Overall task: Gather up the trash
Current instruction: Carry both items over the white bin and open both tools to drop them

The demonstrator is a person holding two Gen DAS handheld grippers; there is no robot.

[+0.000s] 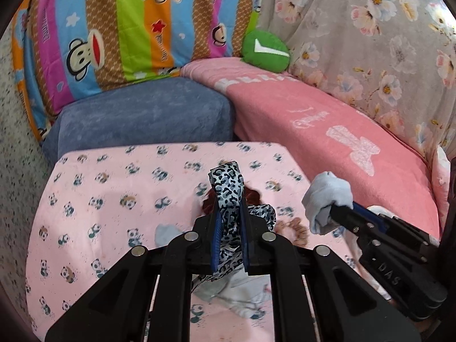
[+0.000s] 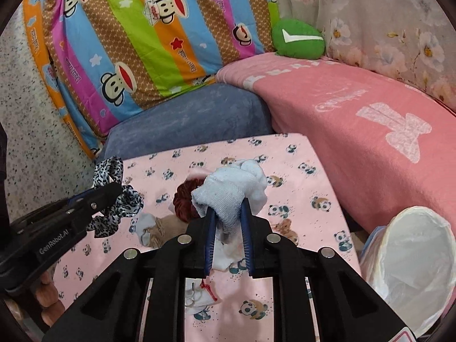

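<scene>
My left gripper [image 1: 230, 208] is shut on a black-and-white leopard-print scrunchie [image 1: 228, 188] and holds it above the pink panda-print table [image 1: 94, 188]. It also shows in the right wrist view [image 2: 116, 193]. My right gripper [image 2: 228, 213] is shut on a light blue sock [image 2: 230, 188], also seen in the left wrist view [image 1: 327, 199]. A dark red scrunchie [image 2: 185, 199], a tan item [image 2: 168, 225] and other small cloth pieces [image 2: 199, 299] lie on the table under the grippers. A bin with a white liner [image 2: 413, 262] stands at the table's right.
A blue cushion [image 1: 148, 114] and a pink blanket [image 1: 327, 131] lie behind the table. A striped monkey-print quilt [image 1: 114, 28], a green cushion [image 1: 265, 51] and a floral sheet [image 1: 370, 42] are further back.
</scene>
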